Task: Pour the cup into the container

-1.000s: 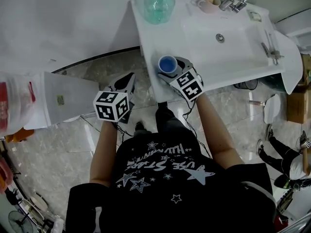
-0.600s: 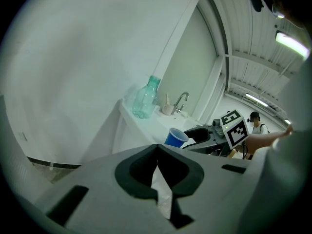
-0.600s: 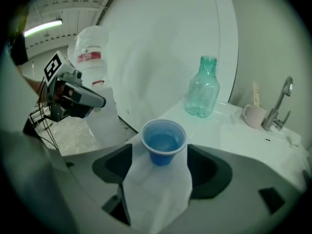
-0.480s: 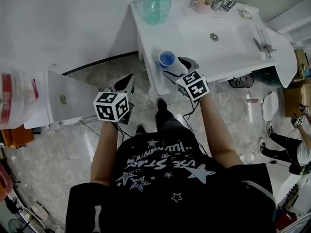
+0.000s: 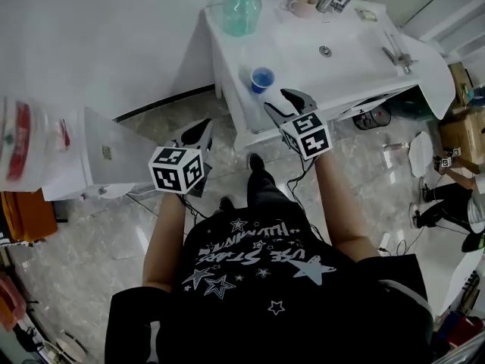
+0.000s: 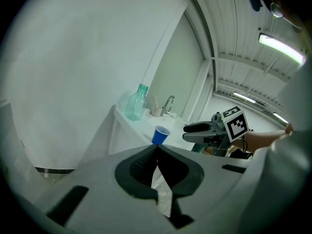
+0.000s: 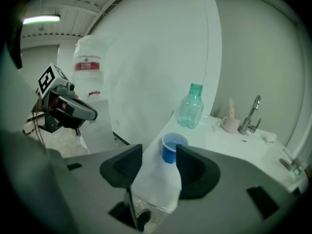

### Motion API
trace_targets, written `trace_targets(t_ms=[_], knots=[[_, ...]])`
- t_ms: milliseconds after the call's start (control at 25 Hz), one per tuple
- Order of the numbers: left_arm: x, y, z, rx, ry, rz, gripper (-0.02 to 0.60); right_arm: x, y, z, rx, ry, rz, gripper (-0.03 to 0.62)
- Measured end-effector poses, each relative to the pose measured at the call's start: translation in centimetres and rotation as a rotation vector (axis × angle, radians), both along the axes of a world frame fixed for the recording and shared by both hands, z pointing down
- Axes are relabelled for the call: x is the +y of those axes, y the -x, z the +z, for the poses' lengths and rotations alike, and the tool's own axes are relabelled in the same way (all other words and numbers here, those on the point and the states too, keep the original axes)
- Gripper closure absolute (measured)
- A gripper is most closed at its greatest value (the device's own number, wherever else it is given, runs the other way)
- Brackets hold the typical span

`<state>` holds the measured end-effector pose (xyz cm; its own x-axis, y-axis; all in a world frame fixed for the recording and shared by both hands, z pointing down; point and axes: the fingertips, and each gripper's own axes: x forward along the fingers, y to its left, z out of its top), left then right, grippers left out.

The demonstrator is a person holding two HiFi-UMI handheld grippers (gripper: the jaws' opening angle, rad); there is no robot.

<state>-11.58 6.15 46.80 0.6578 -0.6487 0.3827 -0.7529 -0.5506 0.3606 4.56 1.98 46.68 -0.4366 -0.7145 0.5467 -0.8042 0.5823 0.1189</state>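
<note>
Though just closing, the right fingers [image 7: 195, 172] stand half-apart, seemingly empty.

Left gripper [image 5: 199, 130] has its jaws pinched together, pointing to 1 o'clock. Right gripper [image 5: 286, 101] sits at its 2 o'clock, aimed at 11. Its jaws are apart and have just been closing, with nothing between them.

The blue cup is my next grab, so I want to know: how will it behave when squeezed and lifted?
The blue cup looks small and thin-walled, so probably light and easily crushed. It tapers to a narrower base near the counter edge, so a nudge could tip it.
</note>
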Motion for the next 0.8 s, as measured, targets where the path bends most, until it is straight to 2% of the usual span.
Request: trace_targets(t_ms=[200, 520, 800], knots=[[2.3, 0.2, -0.2, 0.010, -0.005, 0.059, 0.572, 3.2, 0.8, -0.6, 0.009, -0.029, 0.058, 0.439], [4.1, -0.5, -0.6, 0.023, -0.014, 0.128, 0.572, 6.8, -0.3, -1.8, 0.017, -0.068, 0.170, 0.580], [4.1, -2.0, -0.2, 0.039, 0.004, 0.152, 0.572, 7.7, -2.2, -2.1, -0.045, -0.053, 0.248, 0.588]])
